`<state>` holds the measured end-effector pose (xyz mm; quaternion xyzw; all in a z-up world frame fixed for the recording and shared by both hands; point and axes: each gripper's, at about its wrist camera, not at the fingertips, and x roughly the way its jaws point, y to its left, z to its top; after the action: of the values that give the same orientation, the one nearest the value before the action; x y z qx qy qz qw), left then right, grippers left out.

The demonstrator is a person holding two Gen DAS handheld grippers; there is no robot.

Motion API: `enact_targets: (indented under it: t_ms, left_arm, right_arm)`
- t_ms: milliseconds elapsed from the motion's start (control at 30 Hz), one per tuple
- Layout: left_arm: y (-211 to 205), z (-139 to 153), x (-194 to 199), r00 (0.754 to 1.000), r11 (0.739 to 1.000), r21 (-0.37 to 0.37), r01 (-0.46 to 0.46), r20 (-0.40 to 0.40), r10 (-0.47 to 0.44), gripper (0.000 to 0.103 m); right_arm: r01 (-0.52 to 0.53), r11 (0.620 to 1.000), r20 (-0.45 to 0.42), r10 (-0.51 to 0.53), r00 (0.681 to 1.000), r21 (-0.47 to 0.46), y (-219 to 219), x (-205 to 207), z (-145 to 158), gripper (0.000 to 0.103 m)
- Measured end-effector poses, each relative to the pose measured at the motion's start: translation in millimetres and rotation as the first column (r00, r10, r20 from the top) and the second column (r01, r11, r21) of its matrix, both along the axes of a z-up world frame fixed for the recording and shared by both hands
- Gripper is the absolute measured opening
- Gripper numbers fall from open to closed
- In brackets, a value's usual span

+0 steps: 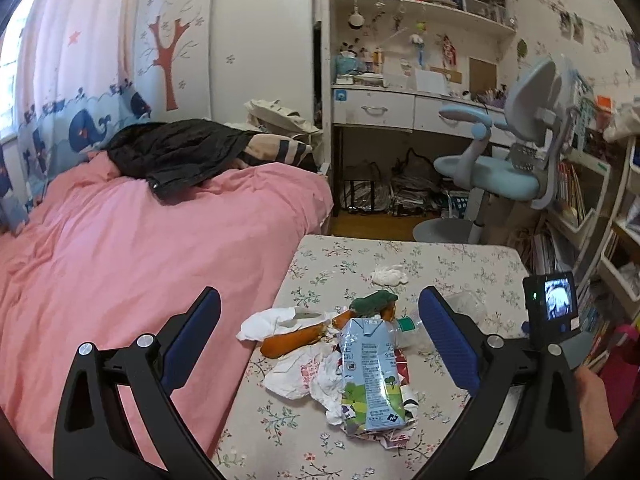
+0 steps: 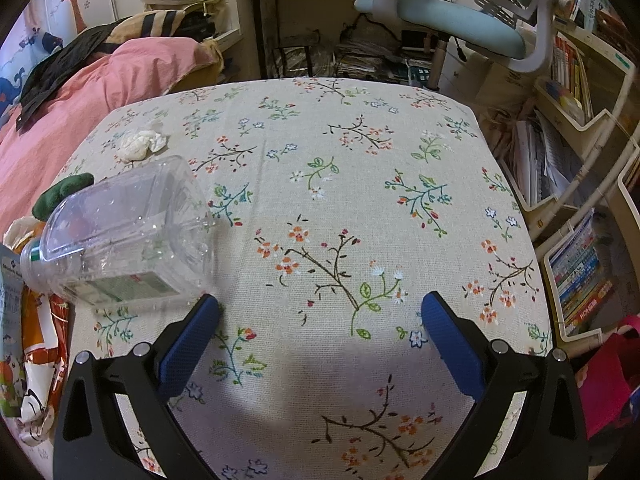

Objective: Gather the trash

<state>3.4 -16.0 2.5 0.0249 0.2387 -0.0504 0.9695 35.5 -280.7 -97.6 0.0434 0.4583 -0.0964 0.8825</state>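
Note:
A pile of trash lies on the floral tablecloth (image 1: 460,268): a blue-green milk carton (image 1: 370,376), crumpled white paper (image 1: 296,376), a carrot (image 1: 292,342) with a green top (image 1: 374,302), a clear plastic bottle (image 2: 124,232) on its side, and a small tissue wad (image 1: 389,275), also in the right wrist view (image 2: 138,144). My left gripper (image 1: 320,336) is open above the pile, the carton between its fingers. My right gripper (image 2: 320,332) is open and empty over bare cloth, the bottle just left of its left finger.
A bed with a pink cover (image 1: 120,240) adjoins the table's left side. A blue desk chair (image 1: 500,168) and a desk (image 1: 400,108) stand beyond the far edge. Bookshelves (image 2: 580,120) line the right. The other gripper's camera (image 1: 554,306) shows at right.

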Motion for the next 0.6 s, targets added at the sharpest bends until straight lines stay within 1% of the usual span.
enact_targets:
  t_ms: [100,200,233,267,300,367,400,433,467,500,600]
  left_arm:
    - [-3.9,-0.4,2.9,1.000,1.000,0.022,0.017,-0.001,-0.017,0.096]
    - [-3.1,-2.5,5.8,1.000,1.000,0.017,0.024,-0.013,-0.024,0.096]
    - [-2.8,-3.1,6.4,1.000,1.000,0.017,0.025,-0.016,-0.024,0.096]
    - [-2.3,-3.4,6.5,1.000,1.000,0.019,0.021,-0.016,-0.020,0.096]
    - [-1.8,-1.5,6.8,1.000,1.000,0.018,0.016,-0.015,-0.016,0.096]
    - [1.3,0.7,5.0,1.000,1.000,0.004,0.012,-0.013,-0.012,0.096]
    - [2.7,1.6,3.4,1.000,1.000,0.000,0.010,-0.010,-0.010,0.096]
    - [3.5,2.4,1.7,1.000,1.000,0.000,0.007,-0.005,-0.007,0.096]
    - [4.2,2.8,0.2,1.000,1.000,0.000,0.005,-0.002,-0.005,0.096]
    - [5.2,3.2,-0.9,1.000,1.000,-0.001,0.004,-0.003,-0.004,0.096]
    - [6.6,3.2,-5.8,1.000,1.000,-0.006,0.006,-0.002,-0.006,0.096]
  right_arm:
    - [0.020,1.000,0.001,-0.020,1.000,0.003,-0.9,0.9,-0.3,0.097]
    - [0.045,0.999,-0.019,-0.044,0.999,0.025,1.1,-2.9,2.1,0.097]
    - [0.060,0.995,-0.007,-0.060,0.998,0.079,0.1,-8.0,5.7,0.097]
    - [0.070,0.993,0.005,-0.071,0.997,0.091,0.8,-14.5,10.4,0.097]
    - [0.070,0.995,0.020,-0.072,0.997,0.071,4.5,-18.6,16.4,0.097]
    - [0.034,0.999,0.122,-0.032,0.992,-0.017,25.5,-36.2,46.9,0.097]
    - [0.022,0.999,0.163,-0.015,0.986,-0.041,33.0,-44.0,58.9,0.097]
    - [0.007,0.998,0.224,0.006,0.975,-0.059,43.7,-57.6,75.4,0.097]
    - [-0.007,0.998,0.278,0.024,0.960,-0.060,52.9,-71.5,89.5,0.097]
    - [-0.020,0.999,0.311,0.033,0.950,-0.045,60.1,-83.3,99.5,0.097]
    - [-0.059,0.998,0.346,0.050,0.937,0.014,74.7,-105.4,115.7,0.097]
